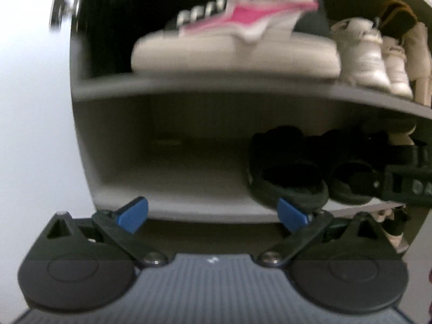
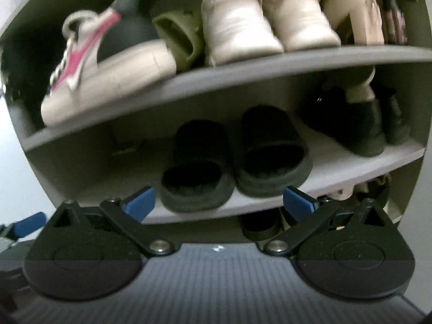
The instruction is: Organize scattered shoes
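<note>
Both grippers sit nearest the lens, each facing an open grey shoe cabinet (image 2: 243,64). Left gripper (image 1: 213,216): blue fingertips (image 1: 133,213) spread wide, nothing between them, held just in front of the lower shelf (image 1: 189,186). Left wrist view, left to right: pale door panel with a metal knob (image 1: 60,6) at top left; then the cabinet's side wall; upper shelf carries a white sneaker with a pink stripe (image 1: 237,37), lying side-on, toe to the left, much blurred; beside it a pair of white trainers (image 1: 370,56), heels outward; something brown and cream at far right, too blurred to name. Lower shelf is bare on its left half; a pair of black furry slippers (image 1: 294,172) stands to the right, openings facing out, the two touching side by side. Right gripper (image 2: 218,199): blue fingertips (image 2: 140,202) likewise spread apart and empty, level with the lower shelf's front edge. Right wrist view, left to right: part of the left gripper's blue tip at the far left edge; upper shelf holds the pink-striped sneaker (image 2: 108,73), a green slide (image 2: 181,37) close against it, then the white trainers (image 2: 264,21). Lower shelf: the black slippers (image 2: 235,156) centred, dark boots (image 2: 361,124) further right. More shoes show dimly beneath, on a bottom level.
</note>
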### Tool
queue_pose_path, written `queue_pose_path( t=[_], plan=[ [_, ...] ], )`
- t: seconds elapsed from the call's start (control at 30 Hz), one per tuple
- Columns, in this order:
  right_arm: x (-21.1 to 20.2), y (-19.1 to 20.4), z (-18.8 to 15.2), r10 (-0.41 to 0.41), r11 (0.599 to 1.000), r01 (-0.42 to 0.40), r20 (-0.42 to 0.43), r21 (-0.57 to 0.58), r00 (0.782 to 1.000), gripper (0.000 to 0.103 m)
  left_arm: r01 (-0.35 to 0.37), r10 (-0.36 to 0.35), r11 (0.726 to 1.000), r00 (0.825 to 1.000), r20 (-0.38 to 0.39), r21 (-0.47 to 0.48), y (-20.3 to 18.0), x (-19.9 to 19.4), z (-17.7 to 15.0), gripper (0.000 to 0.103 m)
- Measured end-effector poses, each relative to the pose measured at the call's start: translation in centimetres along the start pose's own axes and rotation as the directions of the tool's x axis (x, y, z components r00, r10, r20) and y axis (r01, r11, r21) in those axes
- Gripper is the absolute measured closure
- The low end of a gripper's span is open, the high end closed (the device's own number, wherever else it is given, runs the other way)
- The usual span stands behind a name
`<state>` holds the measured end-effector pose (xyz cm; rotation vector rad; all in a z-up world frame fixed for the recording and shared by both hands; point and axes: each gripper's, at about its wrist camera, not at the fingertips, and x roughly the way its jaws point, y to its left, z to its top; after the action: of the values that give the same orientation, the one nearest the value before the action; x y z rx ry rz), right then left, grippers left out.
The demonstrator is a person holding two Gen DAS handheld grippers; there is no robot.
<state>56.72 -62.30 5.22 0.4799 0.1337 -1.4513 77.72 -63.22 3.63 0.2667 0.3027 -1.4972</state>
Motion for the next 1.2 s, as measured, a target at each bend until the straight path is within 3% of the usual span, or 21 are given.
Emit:
queue_pose_path(
  t=[0.17, 0.37, 0.6, 0.7, 0.8, 0.93, 1.2],
  plan=[
    [1.1, -0.5, -4.6, -0.009, 0.999, 0.011, 0.055, -0.041, 0.998, 0.0, 0.013, -0.013, 1.0, 0.999, 0.035, 0.002, 0.2, 1.9, -4.7, 0.0],
    [2.4, -1.2, -8.7, -0.024, 0.999, 0.024, -0.001, -0.025, 1.0, 0.0, 0.041, -0.041, 0.999, 0.998, -0.038, 0.016, 0.8, 3.1, -8.0, 0.0],
    [4.0, -1.3, -9.9, -0.035, 0.999, 0.035, -0.049, 0.002, 0.998, 0.0, 0.06, -0.055, 0.995, 0.996, -0.072, 0.082, 1.4, 3.5, -9.2, 0.0],
    [4.3, -1.1, -10.8, -0.043, 0.999, 0.042, -0.032, -0.012, 0.999, 0.0, 0.082, -0.076, 0.992, 0.995, -0.059, 0.098, 1.2, 3.9, -9.2, 0.0],
    [3.8, -0.8, -11.0, -0.025, 1.0, 0.026, 0.047, -0.014, 0.999, 0.0, 0.1, -0.098, 0.988, 0.995, -0.024, 0.121, 0.7, 3.8, -9.2, 0.0],
    [3.2, -0.3, -11.0, -0.065, 0.996, 0.072, 0.125, -0.057, 0.99, 0.0, 0.135, -0.137, 0.982, 0.991, 0.008, 0.133, 0.1, 3.7, -9.2, 0.0],
    [4.1, -1.2, -10.9, -0.102, 0.994, 0.106, 0.097, -0.032, 0.99, 0.0, 0.179, -0.177, 0.974, 0.984, -0.025, 0.14, -0.6, 4.4, -9.5, 0.0]
  ],
)
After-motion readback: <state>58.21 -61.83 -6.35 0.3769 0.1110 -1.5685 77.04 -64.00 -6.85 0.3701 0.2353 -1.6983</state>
